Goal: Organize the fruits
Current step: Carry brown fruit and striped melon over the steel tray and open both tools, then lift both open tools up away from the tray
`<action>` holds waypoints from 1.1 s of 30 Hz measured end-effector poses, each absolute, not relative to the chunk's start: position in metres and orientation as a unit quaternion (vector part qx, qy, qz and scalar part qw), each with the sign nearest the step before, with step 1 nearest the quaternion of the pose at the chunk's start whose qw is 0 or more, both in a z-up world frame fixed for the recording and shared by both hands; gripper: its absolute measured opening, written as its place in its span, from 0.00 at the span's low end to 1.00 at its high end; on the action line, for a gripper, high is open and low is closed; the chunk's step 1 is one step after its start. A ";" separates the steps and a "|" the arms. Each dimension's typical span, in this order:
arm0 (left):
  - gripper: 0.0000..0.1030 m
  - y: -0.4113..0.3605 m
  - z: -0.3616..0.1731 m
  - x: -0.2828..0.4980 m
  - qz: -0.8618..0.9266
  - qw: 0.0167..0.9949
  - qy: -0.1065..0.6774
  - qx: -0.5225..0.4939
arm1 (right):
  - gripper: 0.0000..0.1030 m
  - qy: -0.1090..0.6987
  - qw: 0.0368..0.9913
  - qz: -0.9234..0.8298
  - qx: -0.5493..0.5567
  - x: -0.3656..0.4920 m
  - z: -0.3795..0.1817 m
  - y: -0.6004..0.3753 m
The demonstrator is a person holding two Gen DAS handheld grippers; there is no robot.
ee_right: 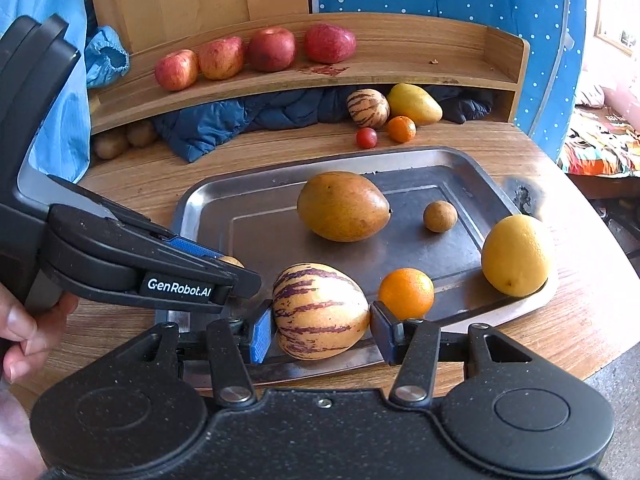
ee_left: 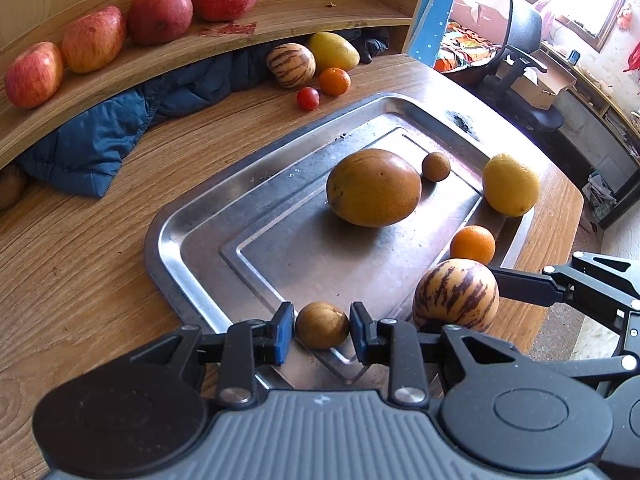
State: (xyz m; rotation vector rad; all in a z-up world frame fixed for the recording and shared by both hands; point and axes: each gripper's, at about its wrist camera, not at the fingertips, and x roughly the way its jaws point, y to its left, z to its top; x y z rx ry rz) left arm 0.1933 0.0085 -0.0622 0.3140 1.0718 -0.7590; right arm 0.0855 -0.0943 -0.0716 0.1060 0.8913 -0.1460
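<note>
Left gripper (ee_left: 322,330) brackets a small brown fruit (ee_left: 322,325) at the near corner of the steel tray (ee_left: 192,236); both blue pads meet its sides, so the jaws are clamped on it. Its long axis runs roughly across the jaw gap.

Right gripper (ee_right: 321,326) grasps a striped melon (ee_right: 320,310) at the tray's near edge, pads pressed to both ends. The melon's long axis lies sideways, along the jaw line, the narrower end toward the right pad.

On the tray: 1 large mango (ee_right: 343,206), long axis crosswise, its pointed end to the right in the right wrist view; 1 small round brown fruit (ee_right: 440,216); 1 orange (ee_right: 406,293) just beside the melon; 1 lemon (ee_right: 516,255) on the right rim.

4 apples (ee_right: 256,56) line the wooden shelf (ee_right: 420,68).
</note>
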 end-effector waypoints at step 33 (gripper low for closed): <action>0.99 0.072 -0.041 0.138 -0.240 0.813 0.500 0.177 | 0.99 0.435 0.890 -0.059 0.125 0.015 -0.057 -0.060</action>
